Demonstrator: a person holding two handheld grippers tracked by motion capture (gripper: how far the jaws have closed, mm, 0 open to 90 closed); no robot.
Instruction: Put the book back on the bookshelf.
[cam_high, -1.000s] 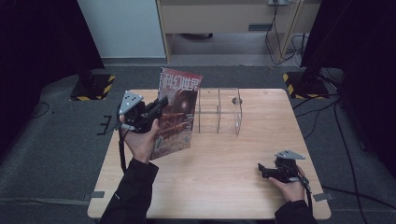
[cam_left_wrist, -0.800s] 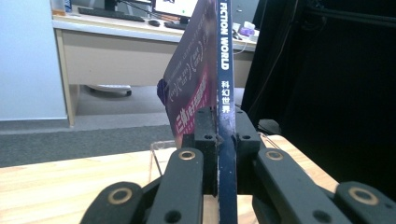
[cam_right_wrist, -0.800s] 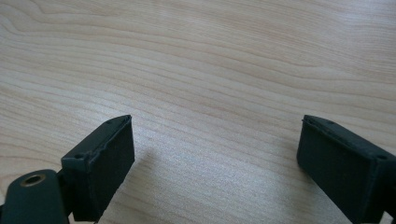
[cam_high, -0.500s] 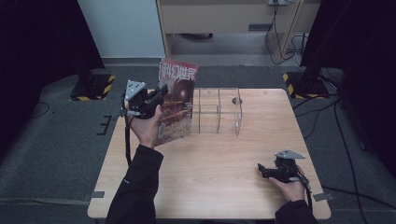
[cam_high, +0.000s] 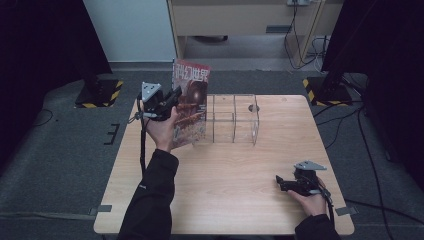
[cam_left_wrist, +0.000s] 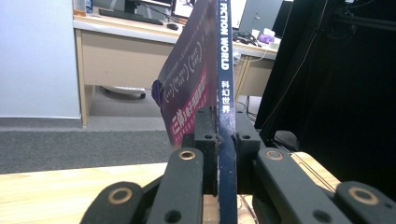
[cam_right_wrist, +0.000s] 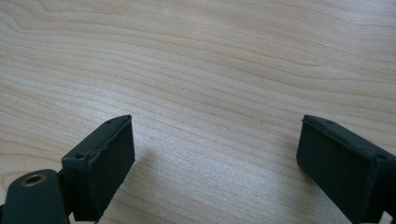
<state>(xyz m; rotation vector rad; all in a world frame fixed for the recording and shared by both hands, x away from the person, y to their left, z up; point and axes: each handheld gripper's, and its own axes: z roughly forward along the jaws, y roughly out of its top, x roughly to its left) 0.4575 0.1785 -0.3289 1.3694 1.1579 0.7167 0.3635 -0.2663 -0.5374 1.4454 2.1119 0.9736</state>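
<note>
A magazine (cam_high: 191, 102) with a red and dark cover stands upright at the left end of a clear plastic divided rack (cam_high: 232, 119). My left gripper (cam_high: 172, 98) is shut on its spine edge, and the person's left hand holds it from the left. In the left gripper view the blue spine (cam_left_wrist: 225, 116) is pinched between the black jaws of the left gripper (cam_left_wrist: 222, 137), with the purple back cover fanning left. Low over the wood at the front right, my right gripper (cam_high: 280, 183) stands open; the right gripper (cam_right_wrist: 215, 149) has nothing but bare table between its pads.
The wooden table (cam_high: 225, 200) has bare room in the middle and front. Beyond its far edge stand a light wooden desk (cam_high: 240, 20) and black stands with yellow-striped bases (cam_high: 100, 95). Cables lie on the grey floor at the right.
The left hand has carried the magazine toward the far side and right, up against the rack's left end, and stood it more upright. The right gripper has stayed put.
</note>
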